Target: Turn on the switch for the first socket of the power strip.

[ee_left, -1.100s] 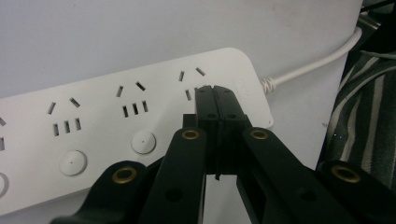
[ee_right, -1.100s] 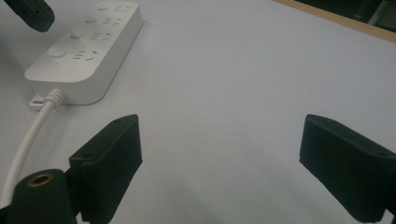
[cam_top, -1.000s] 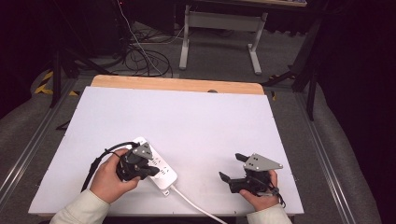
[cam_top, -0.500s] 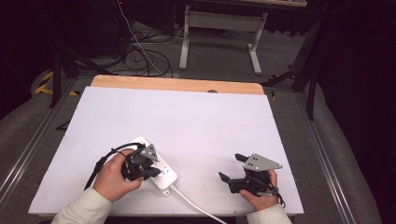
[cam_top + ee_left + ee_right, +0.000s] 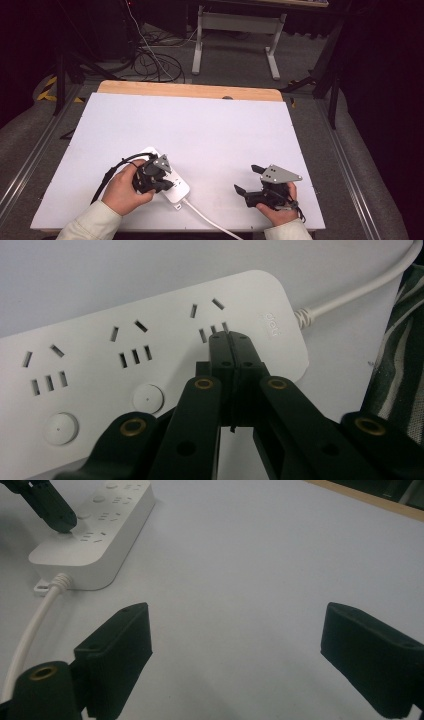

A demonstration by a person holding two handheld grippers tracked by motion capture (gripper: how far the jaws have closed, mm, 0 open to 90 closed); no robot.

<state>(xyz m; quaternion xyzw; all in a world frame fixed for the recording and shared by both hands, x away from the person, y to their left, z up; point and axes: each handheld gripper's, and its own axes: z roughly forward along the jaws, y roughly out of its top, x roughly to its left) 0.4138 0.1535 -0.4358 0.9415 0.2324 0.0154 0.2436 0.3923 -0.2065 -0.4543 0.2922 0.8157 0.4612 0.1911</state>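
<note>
A white power strip (image 5: 172, 186) lies near the table's front left, its white cord (image 5: 205, 220) running off toward the front edge. My left gripper (image 5: 167, 186) is shut with nothing in it, its joined tips (image 5: 231, 340) pressed down on the strip (image 5: 150, 355) by the socket nearest the cord (image 5: 350, 290). Round white buttons (image 5: 148, 398) sit beside the sockets. My right gripper (image 5: 246, 181) rests at the front right, open and empty. In the right gripper view the strip (image 5: 100, 530) lies far left, with the left gripper (image 5: 62, 522) on it.
The white table top (image 5: 200, 130) has a wooden strip (image 5: 190, 90) along its far edge. A dark cable (image 5: 107, 175) loops from my left gripper beside the hand. Beyond the table stand a metal frame (image 5: 235, 30) and floor cables (image 5: 150, 60).
My left gripper has slid right along the power strip toward its cord end. The right gripper has stayed in place.
</note>
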